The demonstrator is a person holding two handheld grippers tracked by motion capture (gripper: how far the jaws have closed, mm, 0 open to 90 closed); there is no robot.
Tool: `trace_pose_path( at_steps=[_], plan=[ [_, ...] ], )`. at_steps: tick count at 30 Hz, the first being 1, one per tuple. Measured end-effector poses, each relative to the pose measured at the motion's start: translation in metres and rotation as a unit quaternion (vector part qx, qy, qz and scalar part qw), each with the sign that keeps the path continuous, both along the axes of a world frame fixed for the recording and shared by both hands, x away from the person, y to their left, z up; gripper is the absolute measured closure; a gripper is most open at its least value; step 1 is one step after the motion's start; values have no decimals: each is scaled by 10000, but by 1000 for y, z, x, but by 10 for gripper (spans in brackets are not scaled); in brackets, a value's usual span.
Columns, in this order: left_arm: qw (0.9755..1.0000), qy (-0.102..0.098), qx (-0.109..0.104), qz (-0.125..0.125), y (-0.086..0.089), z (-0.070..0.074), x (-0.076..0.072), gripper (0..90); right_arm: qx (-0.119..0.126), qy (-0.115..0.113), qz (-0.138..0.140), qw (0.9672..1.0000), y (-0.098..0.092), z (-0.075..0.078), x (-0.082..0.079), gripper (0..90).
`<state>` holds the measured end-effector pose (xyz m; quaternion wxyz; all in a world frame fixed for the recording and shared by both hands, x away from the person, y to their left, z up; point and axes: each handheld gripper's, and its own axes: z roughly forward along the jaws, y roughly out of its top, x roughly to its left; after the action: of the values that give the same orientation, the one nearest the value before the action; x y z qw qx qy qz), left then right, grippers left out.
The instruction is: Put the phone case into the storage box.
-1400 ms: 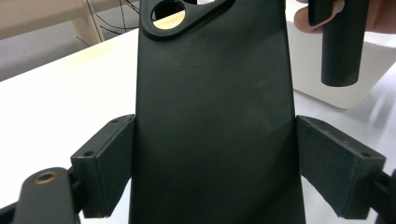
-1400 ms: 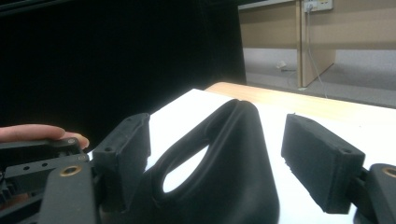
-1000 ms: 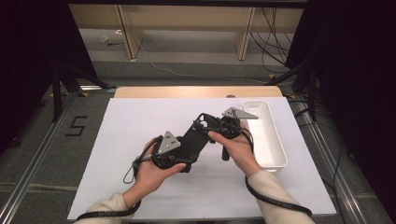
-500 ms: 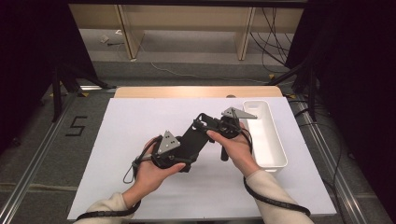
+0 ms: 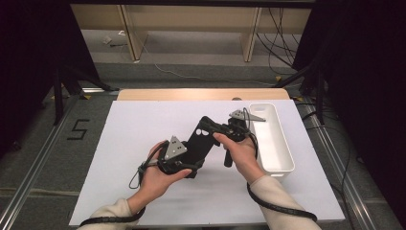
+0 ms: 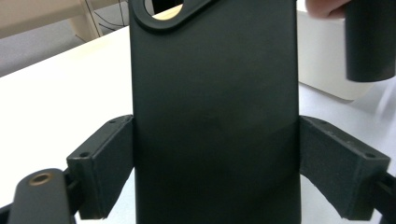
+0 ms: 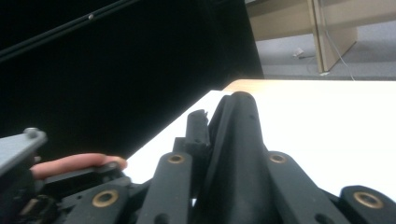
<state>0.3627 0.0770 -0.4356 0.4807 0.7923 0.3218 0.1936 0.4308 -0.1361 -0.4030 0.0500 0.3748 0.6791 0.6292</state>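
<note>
A black phone case point(image 5: 198, 143) with a camera cut-out at its far end is held above the white table between both grippers. My left gripper point(image 5: 190, 166) is shut across the case's width at its near end. In the left gripper view both pads point(image 6: 105, 163) press on the sides of the case point(image 6: 215, 107). My right gripper point(image 5: 216, 128) sits at the case's far end. Its jaws have just been closing, and in the right gripper view the case point(image 7: 236, 135) stands edge-on between them, pinched.
A long white tray point(image 5: 287, 153) stands at the right of the white table sheet point(image 5: 139, 124), just beyond the right hand; it also shows in the left gripper view point(image 6: 322, 60). The table's wooden far edge point(image 5: 201, 94) lies behind. Dark curtains flank both sides.
The right gripper's jaws have drawn together on the case's far end. Both hands and the case stay where they were.
</note>
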Motion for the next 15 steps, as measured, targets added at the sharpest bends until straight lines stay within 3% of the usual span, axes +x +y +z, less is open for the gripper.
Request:
trace_pose_path(
  at_steps=[2,4,5,7,11,12,15],
  plan=[
    [10000,-4,9,-5,0,0,0,134,27,-29,78,10000,2,3,-2,831],
    [9999,66,-111,-85,0,0,1,131,55,-50,154,9999,4,6,-4,846],
    [9999,66,-111,-85,0,0,1,171,55,-50,154,9999,4,6,-4,846],
    [9997,20,-223,-88,7,2,3,162,-325,-384,202,9985,5,11,-7,862],
    [9994,64,-345,-54,15,4,7,170,-305,-372,385,9981,1,13,-6,864],
    [9990,119,-436,-25,20,5,10,174,-512,-513,471,9963,-1,15,-7,863],
    [9988,136,-473,-39,24,6,12,189,-592,-549,629,9947,-2,16,-7,863]
  ],
)
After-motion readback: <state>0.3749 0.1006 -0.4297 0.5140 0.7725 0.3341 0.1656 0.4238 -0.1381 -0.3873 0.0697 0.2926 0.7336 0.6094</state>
